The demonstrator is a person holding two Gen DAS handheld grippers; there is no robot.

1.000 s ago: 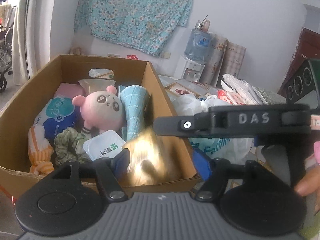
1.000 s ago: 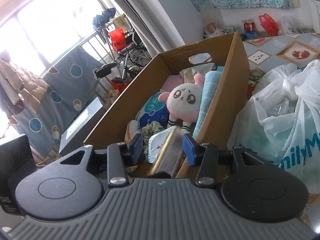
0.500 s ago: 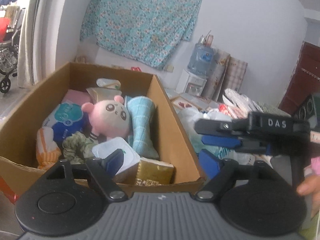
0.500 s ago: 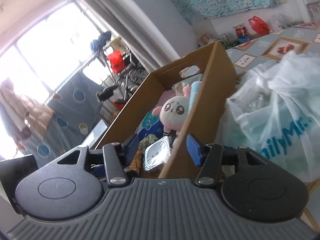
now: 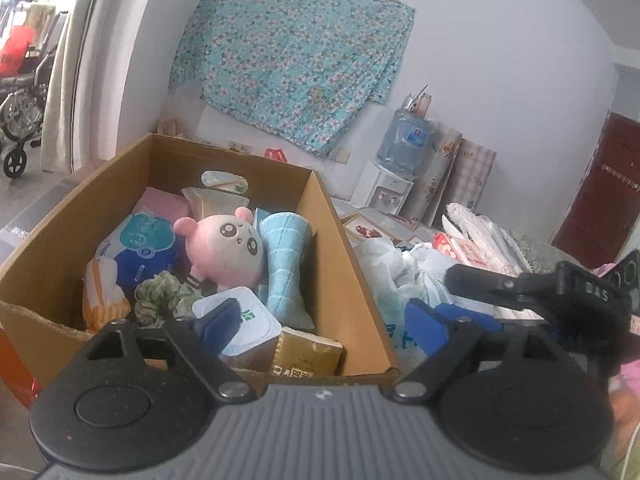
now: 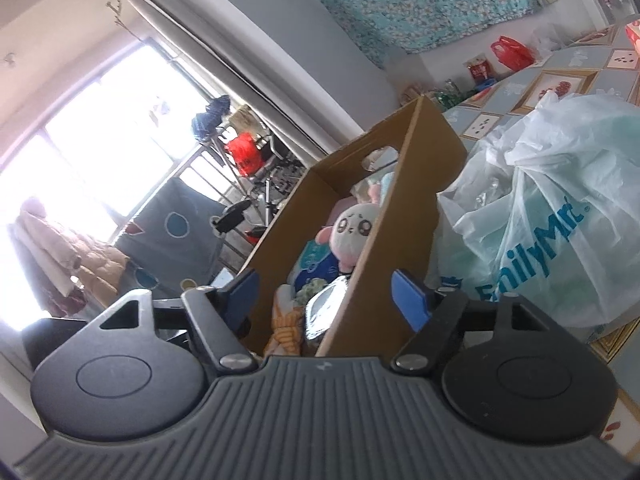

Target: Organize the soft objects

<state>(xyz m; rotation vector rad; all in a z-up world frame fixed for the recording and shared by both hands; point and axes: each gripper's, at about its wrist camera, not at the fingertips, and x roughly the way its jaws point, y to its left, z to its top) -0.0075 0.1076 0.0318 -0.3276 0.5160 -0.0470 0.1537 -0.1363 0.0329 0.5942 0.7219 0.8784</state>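
Cardboard box (image 5: 332,248), open top, on a patterned tabletop (image 6: 560,80) beside a white plastic bag (image 6: 560,220); the bag lies against the box's right wall. Contents, 9 items seen from the left wrist view: pink plush (image 5: 230,250), upright near the middle, face toward the camera; rolled blue towel (image 5: 284,264), leaning just right of the plush and touching it; blue-and-white wipes pack (image 5: 140,248), left of the plush; orange-striped cloth (image 5: 100,300), at the near left corner; green scrunchie (image 5: 160,296), between the cloth and the plush; white tub (image 5: 250,320) with a foil lid, near front, partly behind a gripper finger; gold packet (image 5: 308,356), at the near wall, right of the tub and touching it; pink fabric (image 5: 160,204), at the far left; beige pack (image 5: 216,200), at the far wall. Left gripper (image 5: 320,326): jaws spread wide, having just been opening, nothing between them; it sits above the box's near edge, over the tub and gold packet. Right gripper (image 6: 324,296): jaws spread, also just been opening, nothing pinched; it looks along the box's right wall, which shows between the fingers without contact. In the left wrist view the right gripper (image 5: 472,312) appears to the right of the box, over the bag. Floral cloth (image 5: 288,60) hangs on the wall behind.
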